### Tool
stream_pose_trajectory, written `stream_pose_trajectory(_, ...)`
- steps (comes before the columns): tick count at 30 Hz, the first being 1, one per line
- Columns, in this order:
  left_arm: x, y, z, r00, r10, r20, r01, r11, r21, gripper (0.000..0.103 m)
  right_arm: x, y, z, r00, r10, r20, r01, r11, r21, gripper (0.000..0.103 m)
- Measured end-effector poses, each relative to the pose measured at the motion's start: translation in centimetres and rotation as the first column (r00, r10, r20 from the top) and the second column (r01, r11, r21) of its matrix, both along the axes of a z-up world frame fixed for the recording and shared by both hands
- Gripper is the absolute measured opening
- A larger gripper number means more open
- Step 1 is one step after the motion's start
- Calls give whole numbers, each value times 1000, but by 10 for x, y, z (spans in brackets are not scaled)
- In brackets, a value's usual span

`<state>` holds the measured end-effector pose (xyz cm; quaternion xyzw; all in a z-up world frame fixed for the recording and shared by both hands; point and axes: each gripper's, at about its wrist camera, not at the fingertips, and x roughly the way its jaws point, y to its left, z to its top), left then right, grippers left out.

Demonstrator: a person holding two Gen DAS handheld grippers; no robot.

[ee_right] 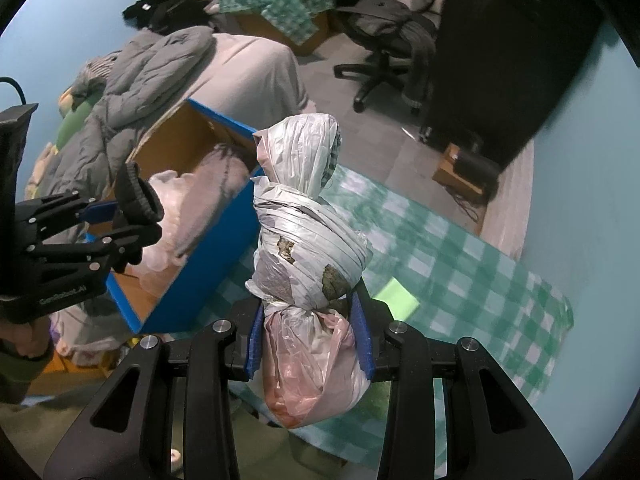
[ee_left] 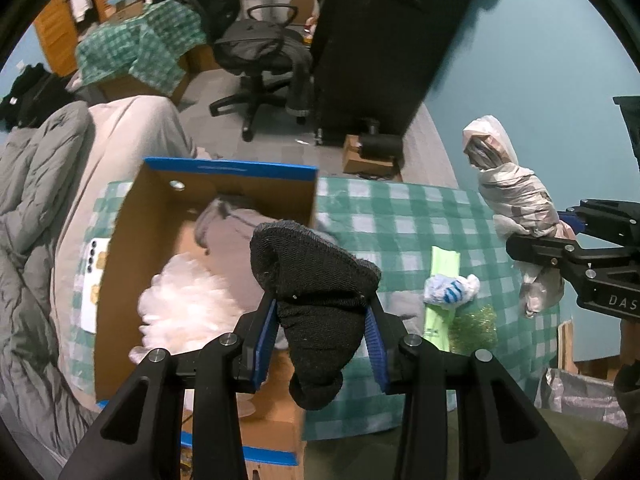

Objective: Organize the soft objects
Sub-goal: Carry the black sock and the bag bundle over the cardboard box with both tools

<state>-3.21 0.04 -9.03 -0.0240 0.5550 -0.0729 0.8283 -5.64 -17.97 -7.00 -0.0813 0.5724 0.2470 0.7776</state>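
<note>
Black knit sock (ee_left: 316,312), bunched and drooping, pinched between the left fingers (ee_left: 266,340). Plastic-wrapped bundle (ee_right: 308,248), upright and bound with grey tape, clamped between the right fingers (ee_right: 362,336).

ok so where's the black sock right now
The black sock is clamped in the left tongs, held above the near right corner of the cardboard box.

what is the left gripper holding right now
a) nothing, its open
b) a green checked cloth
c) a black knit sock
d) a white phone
c: the left gripper has its blue pads closed on a black knit sock, held above the edge of the cardboard box, while the right gripper grips a wrapped plastic bag bundle.
</note>
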Motion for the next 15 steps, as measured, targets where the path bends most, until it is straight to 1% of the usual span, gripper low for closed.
stream_pose_trajectory(8, -2, 36, -6, 997, 70, -13, -70, 997, 31, 41, 9, 38, 0, 997, 73, 1, -73, 997, 16, 36)
stream_pose_trajectory(15, 0, 65, -16, 993, 113, -38, -111, 993, 45, 41, 18, 72, -6, 994, 110, -24, -109, 993, 41, 36)
